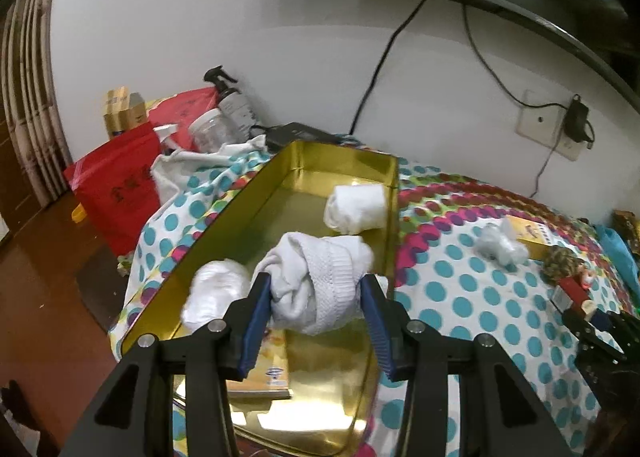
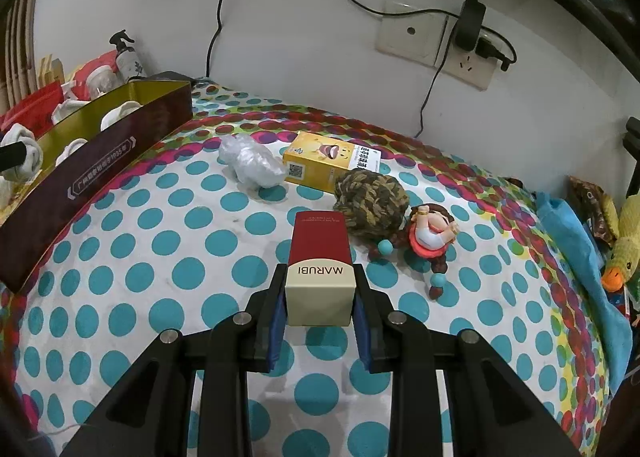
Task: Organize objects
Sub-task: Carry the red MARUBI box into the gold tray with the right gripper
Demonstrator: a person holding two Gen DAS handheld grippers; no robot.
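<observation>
- The left gripper [image 1: 318, 297] was clamped on a bundled white sock [image 1: 320, 281], its blue pads [image 1: 256, 321] pressing in from both sides, the bundle bulging out above and beyond them.
- It hung over the near half of the open gold tin [image 1: 280, 185], above the bare floor between two white bundles already lying inside: one [image 1: 214, 295] just left of the held sock, another [image 1: 356, 209] against the far right wall.
- A printed card or booklet [image 1: 268, 369] lay on the tin floor below the jaws.
- The right gripper [image 2: 319, 297] was closed on the cream end of a red-and-cream MARUBI box [image 2: 320, 257], which pointed away over the spotted bedspread [image 2: 160, 257].
- Beyond that box lay a crumpled clear plastic wad [image 2: 252, 161], a yellow carton [image 2: 324, 161], a brown knitted ball [image 2: 372, 201] and a small doll figure [image 2: 430, 231], all near one another and outside the tin.
- The step in hand looked like dropping the sock into the tin. Doing it well would mean lowering it into the free gap between the two bundles, well inside the walls, before opening.
- Soft knit could snag on the ribbed pads, so a full opening and a straight lift away would suit.
- The right hand's box would do best waiting clear of the tin's dark outer wall [image 2: 100, 177].
</observation>
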